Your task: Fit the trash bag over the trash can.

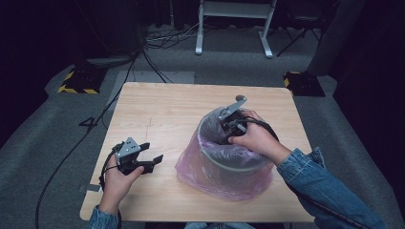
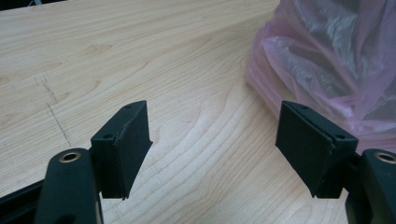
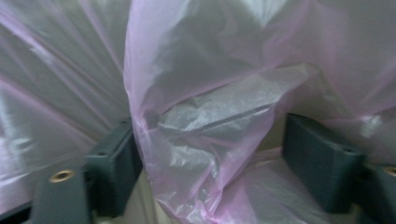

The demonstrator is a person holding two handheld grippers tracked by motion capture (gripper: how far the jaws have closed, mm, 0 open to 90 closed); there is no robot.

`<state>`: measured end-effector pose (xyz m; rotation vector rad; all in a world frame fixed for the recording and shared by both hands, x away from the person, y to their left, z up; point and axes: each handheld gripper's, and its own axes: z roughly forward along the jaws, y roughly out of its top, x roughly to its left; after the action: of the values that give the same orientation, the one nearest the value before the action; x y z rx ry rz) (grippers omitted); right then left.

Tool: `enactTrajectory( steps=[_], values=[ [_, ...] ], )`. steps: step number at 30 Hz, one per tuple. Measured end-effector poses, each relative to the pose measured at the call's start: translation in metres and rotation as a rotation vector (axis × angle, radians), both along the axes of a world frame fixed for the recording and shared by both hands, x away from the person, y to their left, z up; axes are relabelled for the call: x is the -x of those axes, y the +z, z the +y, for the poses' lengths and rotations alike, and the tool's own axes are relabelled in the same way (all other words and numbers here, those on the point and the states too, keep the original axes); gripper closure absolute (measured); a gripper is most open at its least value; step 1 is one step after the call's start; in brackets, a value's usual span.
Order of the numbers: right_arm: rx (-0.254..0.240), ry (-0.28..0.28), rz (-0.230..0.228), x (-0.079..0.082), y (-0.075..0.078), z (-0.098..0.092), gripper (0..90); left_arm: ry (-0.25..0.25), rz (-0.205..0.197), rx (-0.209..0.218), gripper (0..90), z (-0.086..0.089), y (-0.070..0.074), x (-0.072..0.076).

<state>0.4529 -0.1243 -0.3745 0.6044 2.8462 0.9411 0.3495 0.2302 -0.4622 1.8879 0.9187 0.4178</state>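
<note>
pink thin plastic bag [image 1: 210, 174] lines a round grey bin [image 1: 229, 164] standing near the front edge of the light wooden worktop [image 1: 162, 114], toward its right side. the right gripper [image 3: 210, 163] reaches down inside the bin, its jaws spread with a fold of the bag between them, not clenched. the left gripper [image 1: 149, 160] rests near the front left corner, jaws released and holding nothing, just beside the bag.

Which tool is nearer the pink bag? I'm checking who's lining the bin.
Right. The right tool is down inside the pink bag in the bin, plastic between its jaws; the left tool hovers open over the table beside it.
</note>
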Motion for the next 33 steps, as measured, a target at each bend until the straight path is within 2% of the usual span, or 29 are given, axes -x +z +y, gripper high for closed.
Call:
enactTrajectory(
  steps=[3,8,11,14,18,22,24,30,33],
  values=[
    [0.027,0.005,0.035,-0.001,-0.005,0.002,27.2,-0.004,0.003,-0.004,26.0,0.000,0.000,0.000],
    [0.097,0.002,0.078,0.000,-0.015,0.005,23.1,-0.010,0.002,-0.011,25.8,-0.001,-0.001,0.000],
    [0.091,0.010,0.076,0.000,-0.015,0.005,23.8,-0.012,0.001,-0.011,25.7,-0.001,-0.001,0.000],
    [0.049,0.003,0.058,0.001,-0.006,0.003,24.5,-0.010,0.003,-0.005,25.7,-0.001,-0.001,0.000],
    [-0.036,-0.008,0.015,0.004,0.019,-0.004,25.6,-0.012,0.002,-0.006,25.7,-0.001,-0.001,0.000],
    [-0.109,-0.008,-0.038,0.011,0.055,-0.016,29.7,-0.018,0.005,-0.003,25.7,-0.003,0.000,0.000],
    [-0.149,-0.011,-0.072,0.016,0.072,-0.024,30.6,-0.022,0.007,0.014,25.8,-0.003,0.000,0.000],
    [-0.179,0.003,-0.123,0.037,0.107,-0.048,37.9,-0.023,0.008,0.017,25.8,-0.004,0.000,0.000],
    [-0.178,0.011,-0.128,0.047,0.115,-0.057,41.4,-0.023,0.009,0.020,25.7,-0.004,0.000,0.000]
  ],
)
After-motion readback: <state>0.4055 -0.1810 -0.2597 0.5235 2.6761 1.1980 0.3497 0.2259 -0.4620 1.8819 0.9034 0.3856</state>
